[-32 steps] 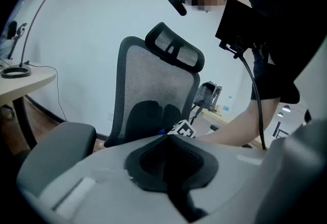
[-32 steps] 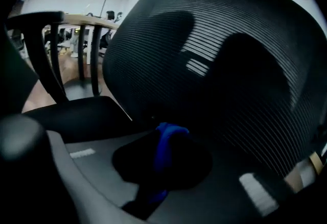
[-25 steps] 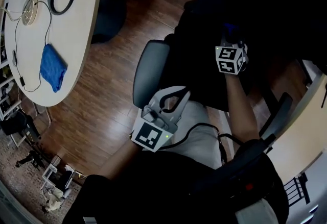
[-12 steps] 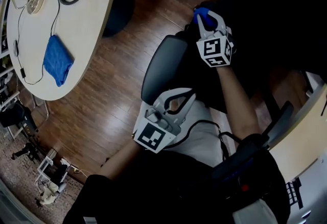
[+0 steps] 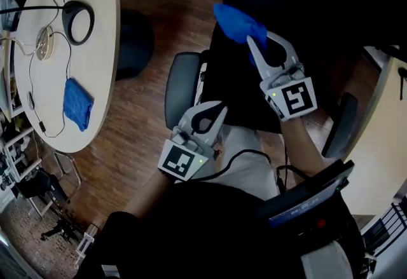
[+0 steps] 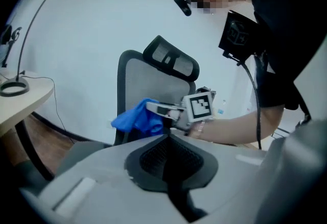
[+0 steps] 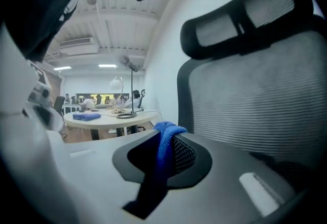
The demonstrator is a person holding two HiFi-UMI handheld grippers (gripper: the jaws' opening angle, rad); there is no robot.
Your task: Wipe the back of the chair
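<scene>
A grey mesh office chair (image 6: 148,85) with a black-framed headrest (image 6: 171,59) stands in front of me; from above its grey edge (image 5: 181,90) shows between my arms. My right gripper (image 5: 254,39) is shut on a blue cloth (image 5: 238,22), held just in front of the chair back (image 7: 265,90). In the right gripper view the cloth (image 7: 164,149) hangs pinched between the jaws. My left gripper (image 5: 216,109) hangs lower, short of the chair, shut with nothing in it. From the left gripper (image 6: 168,139) I see the right gripper (image 6: 153,109) and its cloth (image 6: 138,118).
At the left stands an oval beige table (image 5: 105,68) with a second blue cloth (image 5: 77,112), a black ring (image 5: 77,17) and cables. The floor is dark wood (image 5: 133,144). A dark round object (image 5: 133,42) sits by the table. A dark armrest (image 5: 340,125) is at the right.
My right gripper has moved along the chair back with the cloth, which now shows fully above the fingers. The head view has shifted. The left gripper has hardly moved.
</scene>
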